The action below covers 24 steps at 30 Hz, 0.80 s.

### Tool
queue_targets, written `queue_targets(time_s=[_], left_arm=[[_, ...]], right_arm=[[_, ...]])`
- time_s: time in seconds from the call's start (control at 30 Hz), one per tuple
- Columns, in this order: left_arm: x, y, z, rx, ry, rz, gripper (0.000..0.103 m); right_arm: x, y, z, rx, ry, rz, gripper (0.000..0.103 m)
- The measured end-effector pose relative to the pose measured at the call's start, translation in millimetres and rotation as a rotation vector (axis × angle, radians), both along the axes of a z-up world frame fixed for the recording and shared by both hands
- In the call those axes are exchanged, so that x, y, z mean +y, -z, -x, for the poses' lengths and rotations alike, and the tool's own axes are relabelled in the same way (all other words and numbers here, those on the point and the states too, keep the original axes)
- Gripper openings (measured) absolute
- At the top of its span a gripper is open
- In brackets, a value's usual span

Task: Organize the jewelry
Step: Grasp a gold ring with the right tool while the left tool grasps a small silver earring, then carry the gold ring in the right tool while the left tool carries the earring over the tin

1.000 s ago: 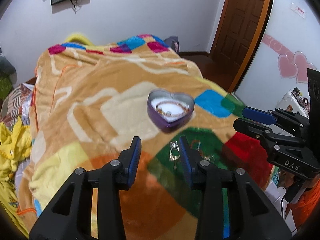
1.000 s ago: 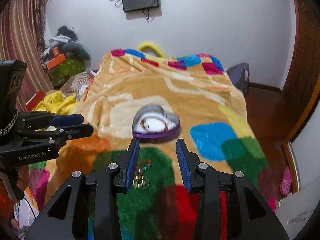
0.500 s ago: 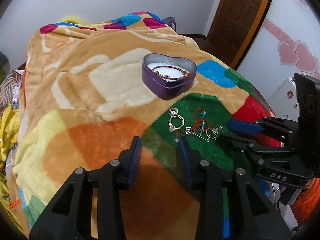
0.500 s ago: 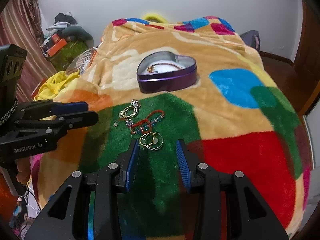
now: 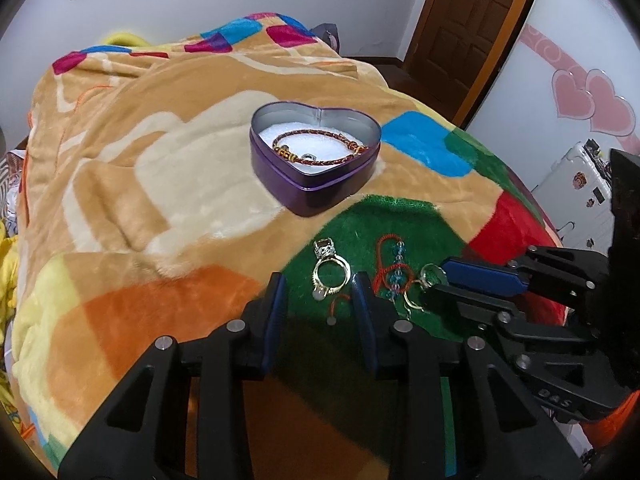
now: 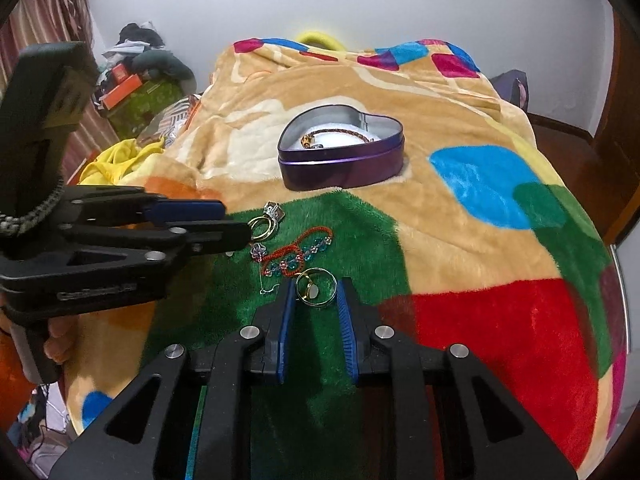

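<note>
A purple heart-shaped tin (image 5: 316, 184) (image 6: 342, 170) stands on the bed with a braided bracelet (image 5: 320, 146) inside. On the green patch lie gold rings with a stone (image 5: 330, 272) (image 6: 264, 226), a red beaded cord bracelet (image 5: 394, 272) (image 6: 298, 254) and gold hoop rings (image 6: 316, 286) (image 5: 420, 288). My left gripper (image 5: 318, 284) is open, its tips on either side of the stone rings. My right gripper (image 6: 314, 294) is open, its tips flanking the gold hoop rings.
A patchwork fleece blanket (image 5: 160, 184) covers the bed. Yellow cloth and clutter (image 6: 128, 80) lie left of the bed. A wooden door (image 5: 472, 20) and a wall with pink hearts (image 5: 592, 100) are on the right.
Both grippers have moved forward and down toward the jewelry on the green patch. The left tips now flank the stone rings, the right tips the gold hoops.
</note>
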<state>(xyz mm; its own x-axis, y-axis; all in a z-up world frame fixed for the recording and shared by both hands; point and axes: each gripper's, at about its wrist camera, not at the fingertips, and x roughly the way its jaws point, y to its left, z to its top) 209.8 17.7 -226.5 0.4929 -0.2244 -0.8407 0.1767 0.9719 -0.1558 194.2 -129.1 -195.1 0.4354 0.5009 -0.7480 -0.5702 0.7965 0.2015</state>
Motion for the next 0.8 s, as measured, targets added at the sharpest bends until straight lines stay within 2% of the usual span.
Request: queue_targets(time_s=[0.2, 0.3, 0.37, 0.43, 0.8], left_arm=[[2.3, 9.1, -6.8, 0.023, -0.011, 0.023, 0.026], [5.1, 11.7, -7.4, 0.032, -0.016, 0.046, 0.016], [4.8, 11.9, -6.5, 0.029, -0.016, 0.047, 0.015], [3.3, 10.6, -5.0, 0.020, -0.017, 0.036, 0.008], [11.5, -8.1, 5.7, -0.015, -0.042, 0.036, 0.008]], right_arm=[[-7.1, -3.8, -6.3, 0.001, 0.022, -0.021, 0.019], [-10.3, -5.5, -8.9, -0.001, 0.035, -0.029, 0.019], [-11.5, -7.1, -11.1, -0.001, 0.044, -0.036, 0.019], [-12.3, -8.4, -12.8, -0.001, 0.051, -0.042, 0.019], [-15.6, -24.3, -13.1, -0.041, 0.070, -0.060, 0.019]])
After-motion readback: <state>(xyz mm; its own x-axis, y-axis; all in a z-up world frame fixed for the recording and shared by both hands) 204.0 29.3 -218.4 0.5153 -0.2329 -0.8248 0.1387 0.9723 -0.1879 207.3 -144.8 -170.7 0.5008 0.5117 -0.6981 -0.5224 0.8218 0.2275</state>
